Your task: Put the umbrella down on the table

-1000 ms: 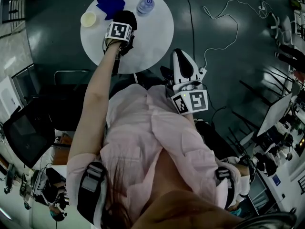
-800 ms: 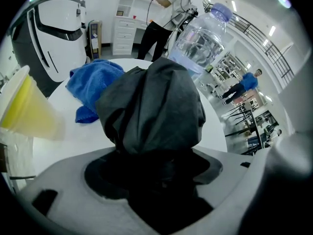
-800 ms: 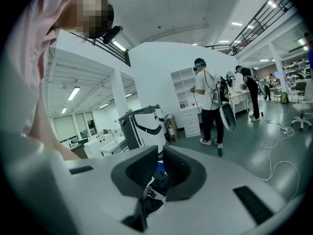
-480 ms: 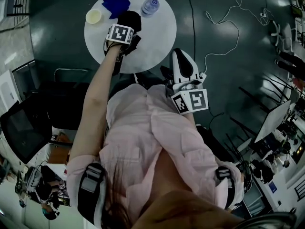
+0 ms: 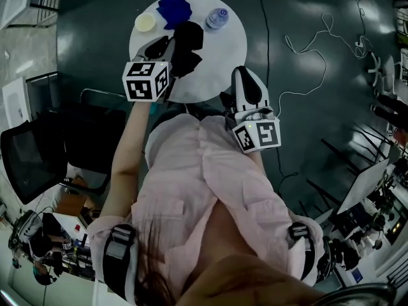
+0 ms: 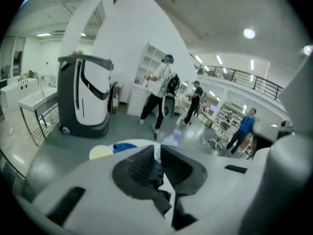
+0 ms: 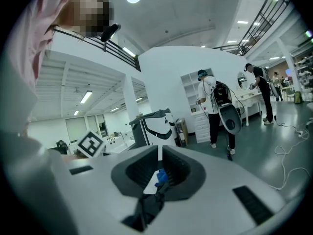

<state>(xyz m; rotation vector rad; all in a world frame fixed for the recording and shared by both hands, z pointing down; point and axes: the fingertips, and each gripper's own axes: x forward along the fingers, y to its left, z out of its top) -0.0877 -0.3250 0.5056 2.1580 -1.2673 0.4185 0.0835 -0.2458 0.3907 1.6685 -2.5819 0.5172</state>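
The black folded umbrella (image 5: 186, 43) lies on the round white table (image 5: 223, 50). My left gripper (image 5: 160, 45) hangs above the table's near left part, just left of the umbrella and clear of it. Its jaws are closing, nearly together, with nothing held between them. In the left gripper view, black umbrella fabric (image 6: 157, 182) shows through the slit below the left gripper (image 6: 157, 153). My right gripper (image 5: 241, 70) hovers at the table's near right edge, jaws together and empty. Its own view, past the right gripper (image 7: 160, 153), catches a sliver of the table.
A blue object (image 5: 173, 8), a pale yellow disc (image 5: 145, 22) and a clear bottle (image 5: 217, 18) sit along the table's far side. Black chairs (image 5: 32, 158) stand to the left. A white cable (image 5: 306, 43) trails over the dark floor. A tall machine (image 6: 83, 97) and several people stand beyond.
My left gripper has risen off the umbrella toward the camera and its jaws have drawn together. The umbrella stays on the table. The right gripper has hardly moved.
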